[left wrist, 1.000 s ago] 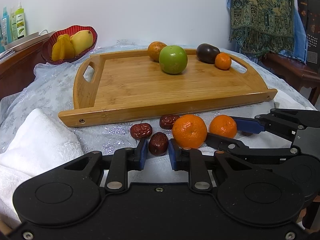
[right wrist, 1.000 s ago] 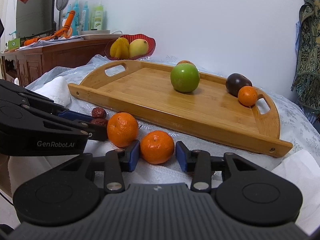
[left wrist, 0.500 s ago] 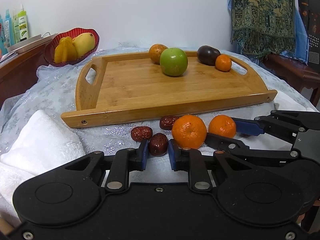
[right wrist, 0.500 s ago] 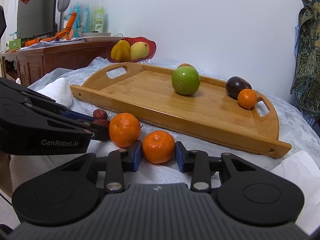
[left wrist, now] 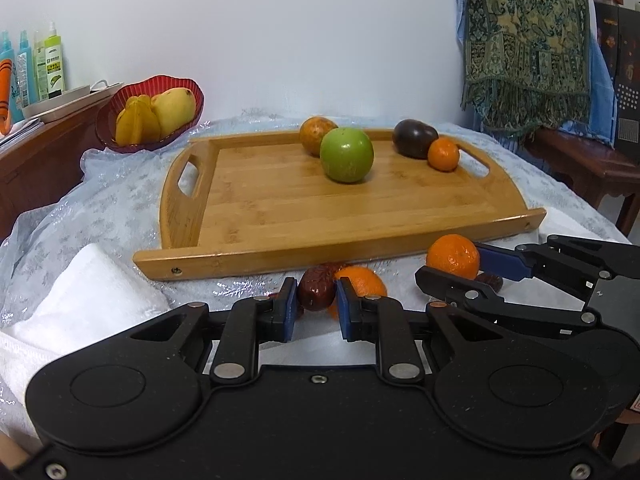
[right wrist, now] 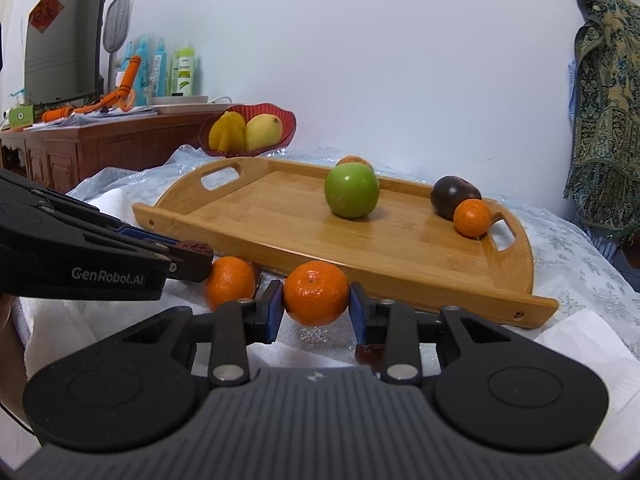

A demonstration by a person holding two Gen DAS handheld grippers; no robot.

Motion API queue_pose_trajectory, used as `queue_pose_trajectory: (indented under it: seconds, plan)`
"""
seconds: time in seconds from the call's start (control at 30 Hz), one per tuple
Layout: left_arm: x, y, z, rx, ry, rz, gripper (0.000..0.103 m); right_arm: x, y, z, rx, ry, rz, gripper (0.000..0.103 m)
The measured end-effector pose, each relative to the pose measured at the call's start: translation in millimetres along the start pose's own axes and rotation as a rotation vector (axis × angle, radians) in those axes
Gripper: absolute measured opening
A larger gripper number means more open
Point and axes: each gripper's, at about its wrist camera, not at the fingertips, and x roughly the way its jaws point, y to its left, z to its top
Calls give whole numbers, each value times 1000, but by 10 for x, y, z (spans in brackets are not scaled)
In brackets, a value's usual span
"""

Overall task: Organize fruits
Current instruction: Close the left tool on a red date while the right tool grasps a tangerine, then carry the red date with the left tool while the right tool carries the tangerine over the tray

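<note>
Gripping a dark red jujube (left wrist: pixel 316 294), the left gripper (left wrist: pixel 316 304) is seen with its blue pads pressed on both sides of the fruit, which is carried clear of the white cloth (left wrist: pixel 80 304). A mandarin (right wrist: pixel 316 299) is clamped the same way between the pads of the right gripper (right wrist: pixel 316 308), just in front of the tray's near edge. A second mandarin (right wrist: pixel 230 282) is left on the cloth between the two grippers, close beside the front rail of the wooden tray (left wrist: pixel 280 248). Another jujube (right wrist: pixel 368 354) is partly hidden under the right gripper's finger. Farther back, on the tray's board, a green apple (left wrist: pixel 346 154) is set near the middle, with a brownish-orange fruit (left wrist: pixel 314 134) just behind it. Toward the right handle a dark purple fruit (left wrist: pixel 414 138) is found touching a small mandarin (left wrist: pixel 443 154). Beyond the tray, a red bowl (left wrist: pixel 120 104) of yellow fruit is placed at the cloth's far left edge.
</note>
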Motion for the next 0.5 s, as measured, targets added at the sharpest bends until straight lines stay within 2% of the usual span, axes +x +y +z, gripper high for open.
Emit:
queue_pose_trajectory:
  seconds: [0.5]
  plan:
    - [42,-128,167,-11,-37,-30,20,3,-202,122,53,-32,-80,40]
